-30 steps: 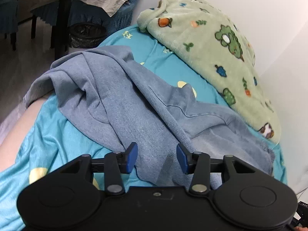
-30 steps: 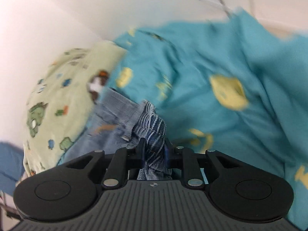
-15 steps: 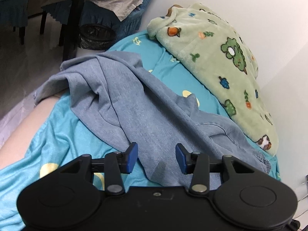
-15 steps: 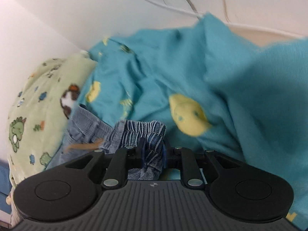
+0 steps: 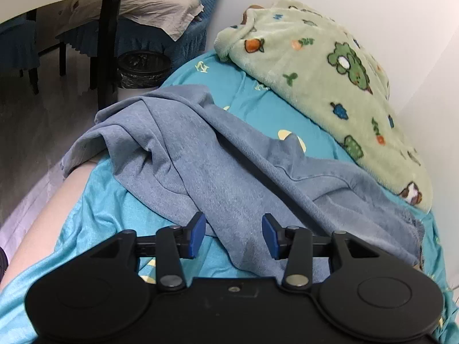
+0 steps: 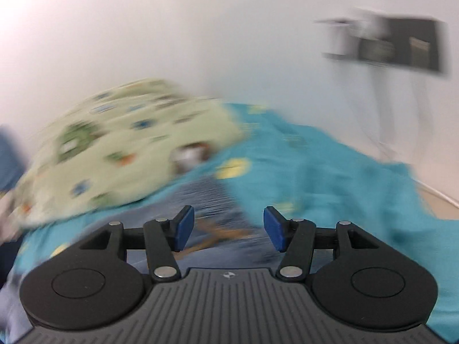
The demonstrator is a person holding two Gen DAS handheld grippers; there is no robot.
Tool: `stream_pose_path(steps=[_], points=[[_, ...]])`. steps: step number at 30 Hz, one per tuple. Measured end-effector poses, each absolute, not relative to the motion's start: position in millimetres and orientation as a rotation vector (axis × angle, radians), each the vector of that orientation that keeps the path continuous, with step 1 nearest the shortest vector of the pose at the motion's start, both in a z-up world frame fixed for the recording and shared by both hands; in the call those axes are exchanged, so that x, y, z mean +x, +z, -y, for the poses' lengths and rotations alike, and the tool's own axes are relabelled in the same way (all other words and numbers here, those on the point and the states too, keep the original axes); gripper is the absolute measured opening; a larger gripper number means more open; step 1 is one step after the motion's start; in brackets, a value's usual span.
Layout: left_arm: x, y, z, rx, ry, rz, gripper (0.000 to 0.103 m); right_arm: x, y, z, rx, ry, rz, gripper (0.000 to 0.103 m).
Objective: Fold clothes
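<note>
- Hovering with jaws spread, the left gripper (image 5: 233, 235) framed a rumpled grey-blue denim garment (image 5: 218, 172) lying beyond them.
- Right gripper (image 6: 228, 228) jaws were opening, pinching nothing.

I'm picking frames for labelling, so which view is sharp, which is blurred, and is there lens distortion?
Left wrist view: sharp, blue garment weave readable; fisheye bends the bed's edge. Right wrist view: motion-smeared green blanket and sheet, though the right gripper itself stays crisp.
</note>
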State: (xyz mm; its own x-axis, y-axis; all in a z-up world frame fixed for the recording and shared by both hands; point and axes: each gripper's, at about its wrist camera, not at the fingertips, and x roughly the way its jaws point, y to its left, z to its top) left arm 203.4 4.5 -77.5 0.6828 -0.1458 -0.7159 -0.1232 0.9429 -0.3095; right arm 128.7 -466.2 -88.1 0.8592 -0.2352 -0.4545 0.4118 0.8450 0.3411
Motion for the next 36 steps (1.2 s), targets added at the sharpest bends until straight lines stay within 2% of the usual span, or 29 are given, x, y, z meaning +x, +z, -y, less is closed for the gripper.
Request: stream_pose_path(steps=[4, 9, 17, 18, 19, 20, 23, 26, 31, 34, 36], points=[[205, -79, 1, -0.274, 0.022, -0.821, 0.040, 149, -92, 394, 0.386, -0.002, -0.445, 0.057], [212, -83, 1, -0.240, 0.046, -0.832, 0.040, 176, -109, 290, 0.145, 0.309, -0.510, 0.057], [224, -88, 4, -0.218, 0.053, -0.848, 0.040, 193, -131, 245, 0.002, 0.432, -0.535, 0.056], [226, -89, 6, -0.210, 0.048, -0.846, 0.040, 191, -135, 244, -0.017, 0.413, -0.539, 0.055], [227, -88, 7, -0.208, 0.046, -0.841, 0.040, 192, -139, 244, -0.026, 0.397, -0.541, 0.044], [227, -88, 6, -0.219, 0.044, -0.831, 0.040, 193, -143, 245, -0.026, 0.397, -0.544, 0.026], [225, -84, -3, -0.293, 0.026, -0.789, 0.040, 191, -144, 241, -0.032, 0.390, -0.543, 0.009], [221, -79, -20, -0.438, -0.006, -0.745, 0.040, 180, -128, 234, -0.097, 0.373, -0.489, 0.003], [219, -75, -40, -0.587, -0.025, -0.723, 0.040, 136, -103, 200, -0.388, 0.352, -0.368, 0.002], [219, -73, -47, -0.641, -0.029, -0.719, 0.040, 115, -103, 196, -0.388, 0.376, -0.436, 0.001], [221, -70, -51, -0.633, -0.031, -0.719, 0.040, 104, -114, 200, -0.332, 0.382, -0.562, 0.001]])
